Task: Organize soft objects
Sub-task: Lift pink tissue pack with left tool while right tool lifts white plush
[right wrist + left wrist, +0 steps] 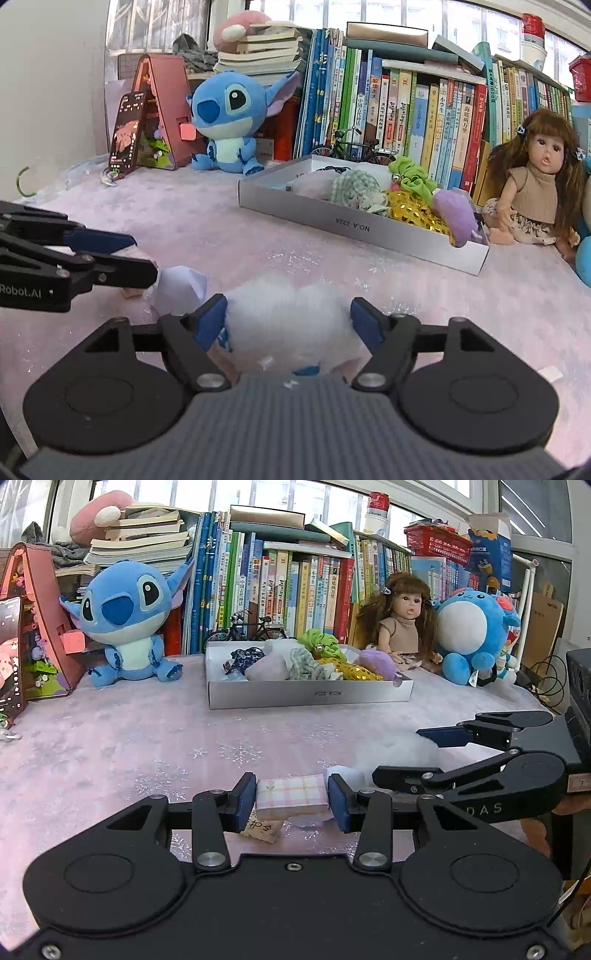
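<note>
A: So, where is the plaid packet (pixel 291 792)?

B: Right between the blue pads of the left gripper (pixel 291 797). The jaws are closed onto its two short sides, so it is clamped. Just under it lies a small tan tag (pixel 263 830) with printed characters, on the pink cloth (pixel 129 746).

A: And the white stuffing (pixel 286 321)?

B: It sits between the fingers of the right gripper (pixel 288 319), whose jaws stand wide apart. The left pad is at the fluff's edge; whether either pad presses into it I cannot tell. No earlier view to compare.

A: What is beside that gripper?

B: To its left, a crumpled white paper (pixel 181 286), touching the tip of the left gripper in the right wrist view.

A: And farther ahead of the tools?

B: A shallow white box (pixel 310 696) holding scrunchies and other soft pieces: green (pixel 319 644), checked, gold sequinned, purple. Behind it stands a little black bicycle model (pixel 251 629) against a row of books (pixel 295 587). A blue plush (pixel 127 622) sits ahead to the left, a doll (pixel 404 626) and a round blue plush (pixel 471 635) ahead to the right.
</note>
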Demonstrator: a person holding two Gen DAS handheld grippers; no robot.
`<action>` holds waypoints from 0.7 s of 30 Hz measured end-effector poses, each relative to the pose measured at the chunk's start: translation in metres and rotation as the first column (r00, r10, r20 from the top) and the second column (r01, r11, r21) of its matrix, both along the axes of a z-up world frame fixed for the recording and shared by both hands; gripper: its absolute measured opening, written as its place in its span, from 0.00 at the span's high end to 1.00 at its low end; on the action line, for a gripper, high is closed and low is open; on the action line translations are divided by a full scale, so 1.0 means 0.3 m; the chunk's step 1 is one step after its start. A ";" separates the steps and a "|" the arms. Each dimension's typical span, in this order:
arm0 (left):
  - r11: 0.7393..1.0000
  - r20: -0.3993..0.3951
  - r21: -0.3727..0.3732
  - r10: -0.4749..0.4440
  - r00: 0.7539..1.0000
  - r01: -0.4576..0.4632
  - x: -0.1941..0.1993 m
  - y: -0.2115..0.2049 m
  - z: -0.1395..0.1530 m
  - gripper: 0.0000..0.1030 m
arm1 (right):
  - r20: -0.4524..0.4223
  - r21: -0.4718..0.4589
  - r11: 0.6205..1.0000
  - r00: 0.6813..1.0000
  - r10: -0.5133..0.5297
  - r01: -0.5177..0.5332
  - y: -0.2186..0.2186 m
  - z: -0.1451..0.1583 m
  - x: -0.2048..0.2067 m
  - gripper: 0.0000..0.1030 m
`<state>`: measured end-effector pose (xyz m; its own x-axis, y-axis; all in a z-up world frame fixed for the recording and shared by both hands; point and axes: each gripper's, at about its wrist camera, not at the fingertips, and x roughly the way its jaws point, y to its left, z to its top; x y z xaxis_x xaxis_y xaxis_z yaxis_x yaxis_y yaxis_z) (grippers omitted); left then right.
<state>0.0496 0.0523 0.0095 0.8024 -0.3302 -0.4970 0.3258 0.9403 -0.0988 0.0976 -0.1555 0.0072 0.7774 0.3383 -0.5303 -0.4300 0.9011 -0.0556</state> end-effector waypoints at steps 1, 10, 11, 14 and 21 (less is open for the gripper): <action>1.000 0.000 0.000 0.002 1.000 -0.002 0.001 0.001 0.000 0.61 | -0.002 -0.011 1.000 1.000 0.002 -0.002 0.006 -0.003 0.001 0.19; 1.000 0.001 -0.001 0.008 1.000 -0.008 0.003 0.001 0.002 0.61 | -0.062 -0.073 0.997 0.998 -0.025 0.021 0.029 -0.031 0.032 0.21; 1.000 0.002 -0.002 0.009 1.000 -0.009 0.002 0.002 0.003 0.61 | -0.065 -0.062 0.998 0.997 -0.029 0.025 0.022 -0.031 0.033 0.25; 1.000 0.007 -0.006 0.012 1.000 -0.012 0.000 0.003 0.008 0.61 | -0.066 -0.036 0.999 0.997 -0.040 0.038 0.003 -0.024 0.027 0.31; 1.000 0.017 -0.009 0.015 1.000 -0.015 0.009 0.001 0.021 0.61 | -0.028 -0.027 0.999 0.999 -0.042 0.041 -0.008 0.005 0.000 0.37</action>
<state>0.0523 0.0524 0.0158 0.8157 -0.3226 -0.4802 0.3134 0.9441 -0.1020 0.0977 -0.1579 0.0087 0.7747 0.2917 -0.5610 -0.3940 0.9166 -0.0675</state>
